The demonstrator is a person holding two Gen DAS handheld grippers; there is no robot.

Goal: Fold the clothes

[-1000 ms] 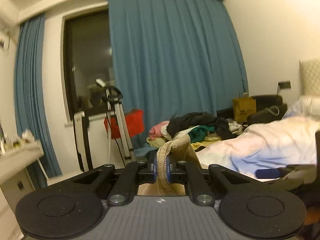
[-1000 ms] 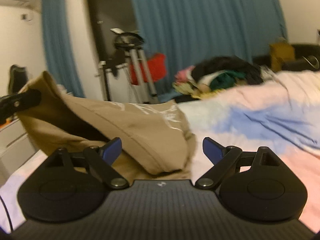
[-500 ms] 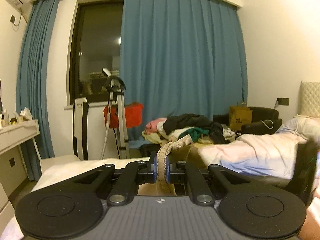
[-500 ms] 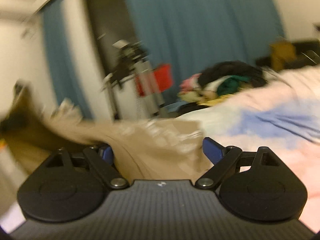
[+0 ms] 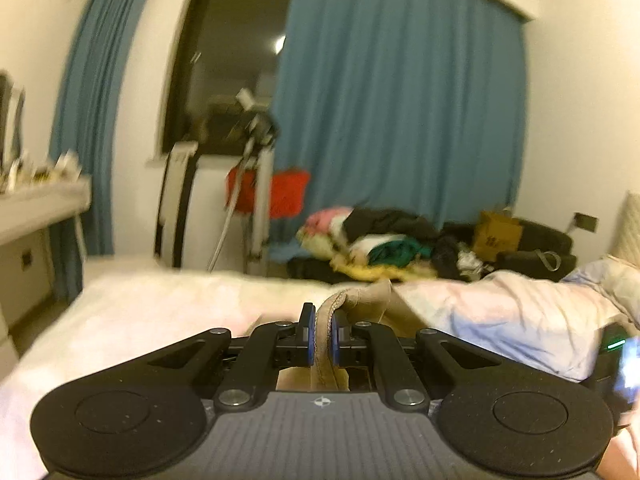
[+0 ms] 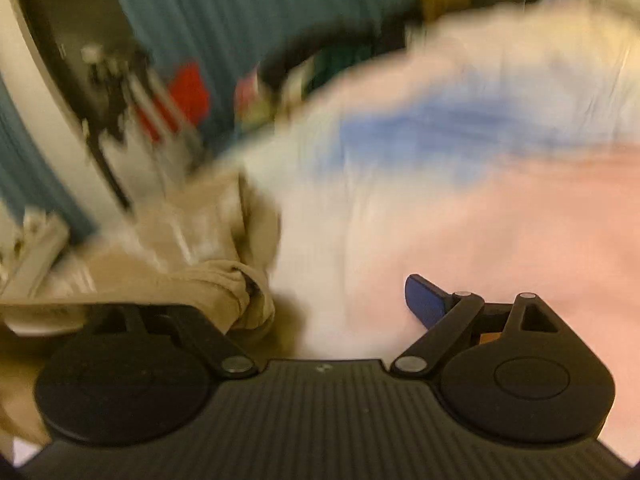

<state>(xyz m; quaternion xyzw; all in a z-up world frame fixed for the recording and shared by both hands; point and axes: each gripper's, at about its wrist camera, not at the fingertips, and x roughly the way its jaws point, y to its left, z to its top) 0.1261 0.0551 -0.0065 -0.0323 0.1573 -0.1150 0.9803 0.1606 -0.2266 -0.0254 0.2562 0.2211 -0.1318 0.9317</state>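
Left gripper point(image 5: 321, 334) was clamped on a hem of the tan garment point(image 5: 362, 300), held low over the pink-and-blue bedsheet point(image 5: 500, 312). Right gripper point(image 6: 332, 300) was spread wide, empty, with the tan cloth bunched beside its left finger. A free edge should be pinched and drawn taut before laying flat. Compared with a second earlier, the garment was seen lower, no longer draped high, and the right view was heavily blurred.

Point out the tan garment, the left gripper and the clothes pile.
tan garment point(image 5: 322, 312), left wrist view, on the hem pinched between the pads.
left gripper point(image 5: 320, 330), left wrist view, between its fingertips.
clothes pile point(image 5: 384, 240), left wrist view, on its middle.
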